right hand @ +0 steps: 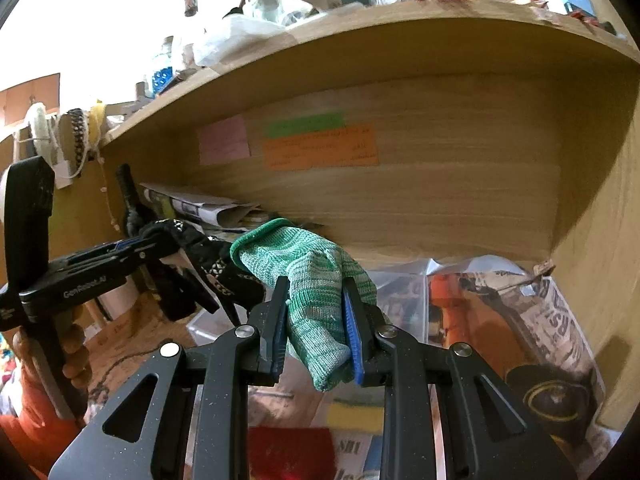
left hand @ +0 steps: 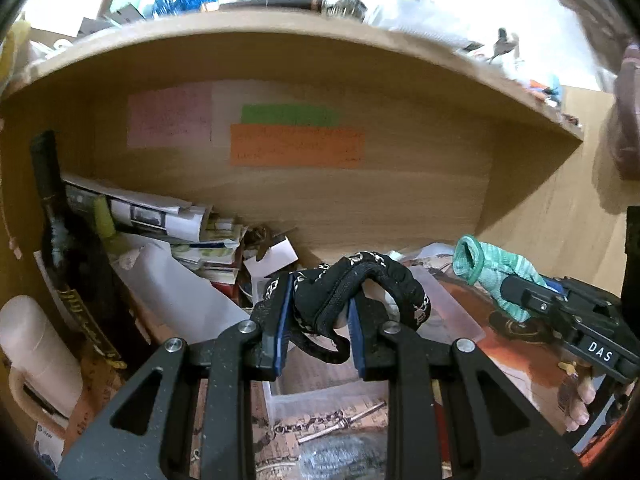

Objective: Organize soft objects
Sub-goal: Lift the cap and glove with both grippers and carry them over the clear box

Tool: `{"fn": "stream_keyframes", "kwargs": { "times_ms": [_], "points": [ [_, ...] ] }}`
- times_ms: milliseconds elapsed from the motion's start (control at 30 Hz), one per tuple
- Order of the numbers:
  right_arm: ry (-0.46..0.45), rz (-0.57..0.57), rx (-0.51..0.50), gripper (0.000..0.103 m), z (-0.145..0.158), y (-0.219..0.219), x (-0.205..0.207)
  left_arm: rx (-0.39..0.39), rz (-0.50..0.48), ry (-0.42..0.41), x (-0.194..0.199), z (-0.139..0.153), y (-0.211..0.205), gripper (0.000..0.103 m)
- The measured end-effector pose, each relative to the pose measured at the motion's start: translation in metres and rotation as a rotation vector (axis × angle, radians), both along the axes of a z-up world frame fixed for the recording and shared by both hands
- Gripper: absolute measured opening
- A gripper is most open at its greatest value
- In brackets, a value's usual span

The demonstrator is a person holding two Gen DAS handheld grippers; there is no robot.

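My left gripper [left hand: 316, 330] is clamped on a black sock [left hand: 360, 284], my right gripper [right hand: 316, 332] on a green sock [right hand: 316, 280], both held up before the wooden shelf [left hand: 280, 36]. Ahead: orange note [left hand: 296, 146], green note [left hand: 290, 115], pink note [left hand: 170, 116]. Dark bottle [left hand: 60, 216] and paper stack [left hand: 160, 216] crowd the left; below, what may be a clear plastic box [left hand: 320, 400], too blurred to be sure.

L tongs [left hand: 318, 322] clamped on black glove [left hand: 360, 288]; R tongs [right hand: 316, 320] clamped on green glove [right hand: 316, 280]; both tilted slightly down.
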State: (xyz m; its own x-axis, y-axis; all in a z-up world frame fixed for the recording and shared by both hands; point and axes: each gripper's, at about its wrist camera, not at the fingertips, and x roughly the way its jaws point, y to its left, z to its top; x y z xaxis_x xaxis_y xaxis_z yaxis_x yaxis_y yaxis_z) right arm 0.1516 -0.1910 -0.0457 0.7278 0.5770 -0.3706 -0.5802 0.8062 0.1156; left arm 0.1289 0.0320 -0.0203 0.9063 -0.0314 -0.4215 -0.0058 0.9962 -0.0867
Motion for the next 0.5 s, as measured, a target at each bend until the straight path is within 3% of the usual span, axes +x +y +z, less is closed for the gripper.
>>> {"fn": "stream_keyframes", "kwargs": {
  "times_ms": [133, 500],
  "points": [
    [0.023, -0.005, -0.027, 0.023, -0.004, 0.007, 0.018, -0.017, -0.007, 0.052, 0.022, -0.007, 0.003, 0.025],
    [0.139, -0.012, -0.125, 0.023, -0.034, 0.028, 0.067, 0.033, 0.013, 0.200, 0.075, -0.044, -0.001, 0.025]
  ]
}}
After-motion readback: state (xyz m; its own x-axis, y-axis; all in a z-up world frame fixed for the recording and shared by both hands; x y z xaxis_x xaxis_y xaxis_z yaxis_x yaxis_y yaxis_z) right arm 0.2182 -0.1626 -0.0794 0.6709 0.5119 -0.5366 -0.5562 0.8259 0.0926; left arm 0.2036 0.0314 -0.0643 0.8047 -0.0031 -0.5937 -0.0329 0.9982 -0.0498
